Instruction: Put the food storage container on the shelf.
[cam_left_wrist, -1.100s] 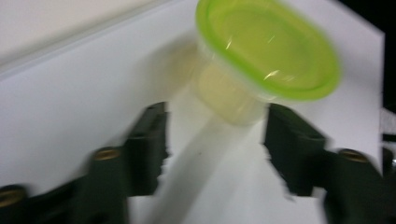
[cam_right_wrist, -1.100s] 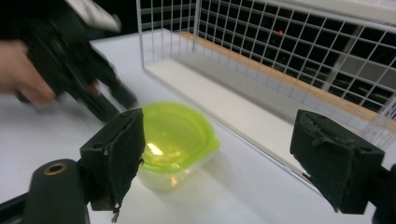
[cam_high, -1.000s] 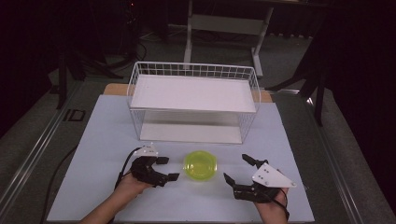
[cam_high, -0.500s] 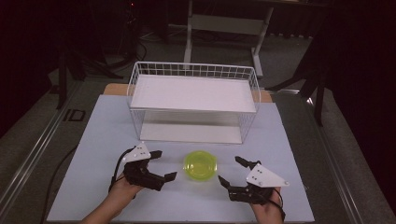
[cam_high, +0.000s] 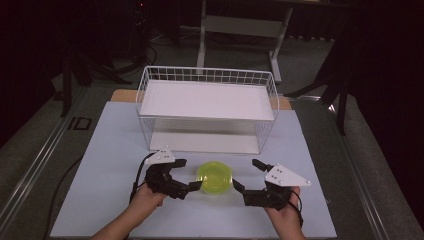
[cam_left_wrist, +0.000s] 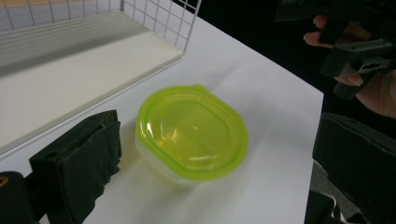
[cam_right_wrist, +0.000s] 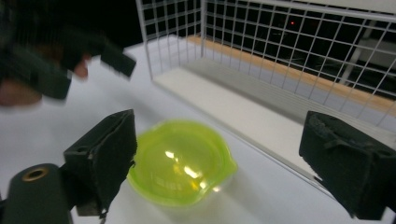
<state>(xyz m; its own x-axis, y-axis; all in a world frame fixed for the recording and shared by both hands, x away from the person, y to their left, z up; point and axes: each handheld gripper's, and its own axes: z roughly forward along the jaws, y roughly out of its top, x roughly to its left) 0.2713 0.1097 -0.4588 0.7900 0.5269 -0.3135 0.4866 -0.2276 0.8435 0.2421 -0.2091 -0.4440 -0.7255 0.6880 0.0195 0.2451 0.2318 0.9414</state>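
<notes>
Lidded yellow-green container (cam_high: 215, 177), upright on table (cam_high: 115, 145)

table (cam_high: 110, 150): white top | wire basket (cam_high: 207, 107) at back | green-lid tub (cam_high: 215, 176) near front

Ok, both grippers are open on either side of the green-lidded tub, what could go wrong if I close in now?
1. The tub looks light and sits loose on the table; if the left gripper touches first, it may slide toward the right gripper.
2. The wire basket stands close behind the tub, so a forward push could knock the tub against it.
3. The rounded lid could slip from the jaws.
</notes>
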